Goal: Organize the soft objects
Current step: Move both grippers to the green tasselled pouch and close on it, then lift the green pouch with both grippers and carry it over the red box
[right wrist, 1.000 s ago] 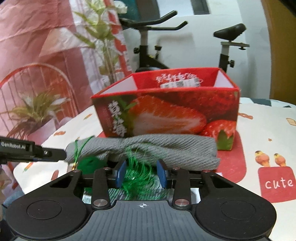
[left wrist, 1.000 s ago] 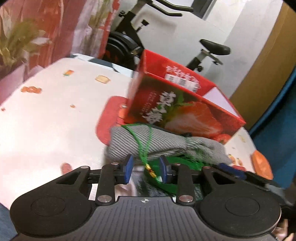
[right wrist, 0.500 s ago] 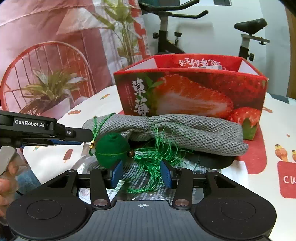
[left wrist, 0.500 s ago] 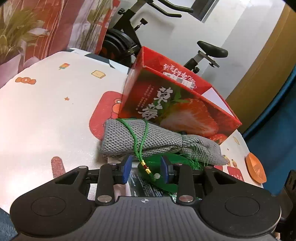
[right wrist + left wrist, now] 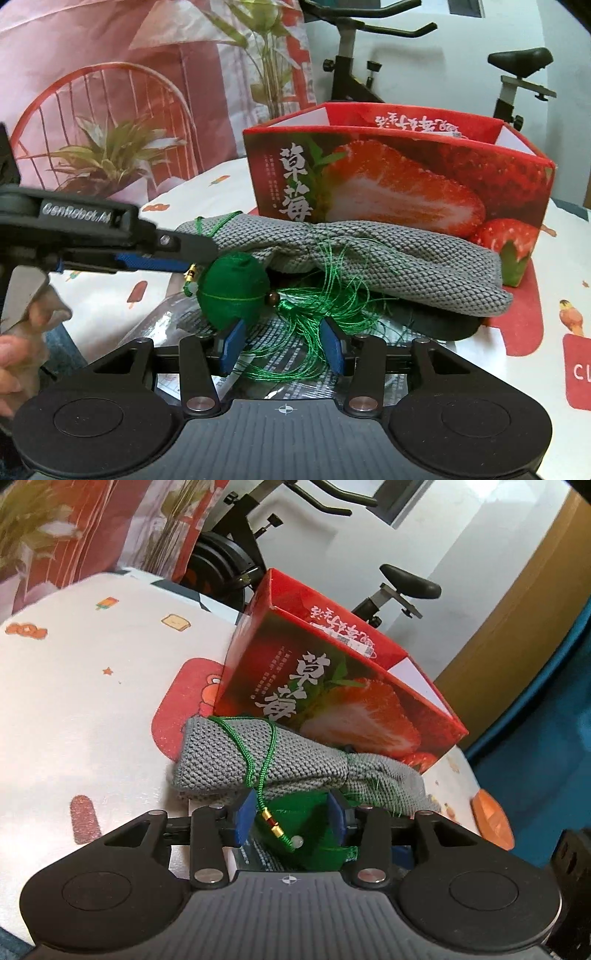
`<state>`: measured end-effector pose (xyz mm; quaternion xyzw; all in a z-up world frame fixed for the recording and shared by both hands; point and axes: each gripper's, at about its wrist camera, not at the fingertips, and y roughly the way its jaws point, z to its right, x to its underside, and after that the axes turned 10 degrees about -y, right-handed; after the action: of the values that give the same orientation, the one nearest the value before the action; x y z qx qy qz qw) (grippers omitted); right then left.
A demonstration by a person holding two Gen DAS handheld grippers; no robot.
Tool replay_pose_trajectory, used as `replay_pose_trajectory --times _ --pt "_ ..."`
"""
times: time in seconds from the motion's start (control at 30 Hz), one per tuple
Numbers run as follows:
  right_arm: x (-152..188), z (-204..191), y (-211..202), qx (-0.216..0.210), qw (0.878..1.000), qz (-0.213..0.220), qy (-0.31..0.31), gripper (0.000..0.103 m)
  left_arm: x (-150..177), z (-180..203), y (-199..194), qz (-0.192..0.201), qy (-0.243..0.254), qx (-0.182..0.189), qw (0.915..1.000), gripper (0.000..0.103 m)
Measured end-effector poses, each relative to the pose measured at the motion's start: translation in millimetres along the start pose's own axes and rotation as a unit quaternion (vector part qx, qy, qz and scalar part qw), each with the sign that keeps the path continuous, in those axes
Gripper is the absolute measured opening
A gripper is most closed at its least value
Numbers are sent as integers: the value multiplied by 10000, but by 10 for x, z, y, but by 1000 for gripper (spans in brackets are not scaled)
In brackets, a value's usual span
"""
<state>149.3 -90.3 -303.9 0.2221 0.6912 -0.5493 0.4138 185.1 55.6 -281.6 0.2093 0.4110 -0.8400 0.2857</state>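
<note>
Both grippers are sitting low at the near table edge, pointing at the pile in front of the box.

Right gripper [image 5: 282,349]: jaws partly apart and just been opening, closing on nothing. The green tassel threads [image 5: 325,295] are fanning out between and ahead of the pads, lying loose over a printed plastic sheet [image 5: 280,363]. The pads aren't pressing on them.

Left gripper [image 5: 291,821]: jaws also partly apart, just been opening. The green ball [image 5: 232,291] of the ornament is sitting in the gap with its cord [image 5: 264,753] and gold beads draped across. From the right wrist view the left fingers are reaching in just above the ball; I can't confirm pad contact, so I'm reading it as released.

Just behind, the grey knit cloth [image 5: 388,258] is lying bunched on the table, the cord looping over its left end, its far edge against the strawberry box [image 5: 399,181].

Progress: judging it early. The box is standing open-topped, what little of the inside shows looks bare, and both soft items are still outside it. Remaining: regrip the ornament without snagging the threads, move it and the cloth into the box.
</note>
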Motion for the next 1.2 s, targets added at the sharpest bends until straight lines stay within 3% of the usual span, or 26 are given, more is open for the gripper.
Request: replay_pose_trajectory --times 0.27,0.6,0.73,0.9,1.07,1.2 --pt "-69 -17 -1 -161 9998 97 -25 43 11 -101 151 -360 -529 497 9967 43" --pt "-41 23 47 -228 9997 29 66 44 145 -9 311 -768 -385 699 9939 42" --pt "-29 72 45 -141 9998 52 133 45 138 -10 290 -609 -465 791 9939 42" --pt "-89 82 46 -54 9998 154 -67 48 32 -46 205 -309 -615 854 9940 50" --pt "-131 61 100 -187 9996 169 -136 47 -6 -114 368 -464 -858 696 9928 49" --pt "-118 69 150 -299 9994 113 -108 41 31 -139 408 -510 -929 792 9912 49"
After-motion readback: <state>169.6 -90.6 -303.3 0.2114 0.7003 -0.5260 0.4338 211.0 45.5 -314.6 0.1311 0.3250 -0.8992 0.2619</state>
